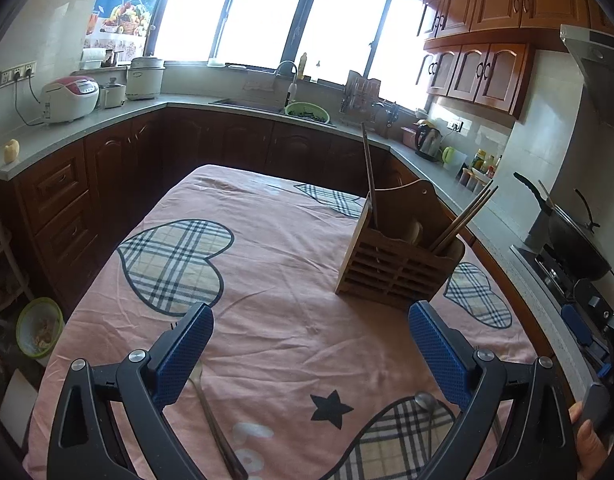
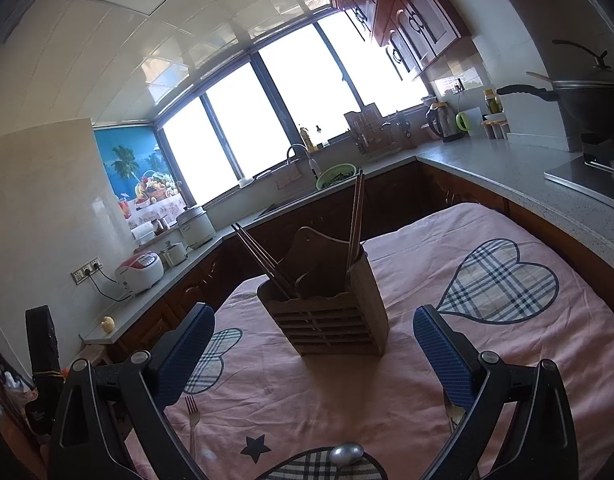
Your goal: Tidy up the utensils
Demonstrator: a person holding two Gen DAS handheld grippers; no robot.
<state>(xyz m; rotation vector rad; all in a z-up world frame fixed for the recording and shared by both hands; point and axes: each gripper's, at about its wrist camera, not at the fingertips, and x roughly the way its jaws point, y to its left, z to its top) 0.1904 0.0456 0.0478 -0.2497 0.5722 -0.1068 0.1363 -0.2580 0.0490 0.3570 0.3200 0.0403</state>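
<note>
Spoon (image 2: pixel 346 454) and fork (image 2: pixel 192 416) lie loose on the cloth (image 2: pixel 467 360) under both wide-open, empty grippers (image 1: pixel 309 354) (image 2: pixel 313 354), while chopsticks (image 2: pixel 263 262) stand in the holder (image 2: pixel 327 320) — partly done.

- A wooden utensil holder (image 1: pixel 399 256) is set on the cloth-covered table (image 1: pixel 291 240), toward its right side in the left wrist view.
- Chopsticks (image 1: pixel 463 218) are stood in the holder's compartments.
- A fork (image 2: pixel 192 420) and a spoon (image 2: pixel 346 454) are laid on the cloth nearer than the holder.
- A counter (image 1: pixel 187 100) is seen behind the table.
</note>
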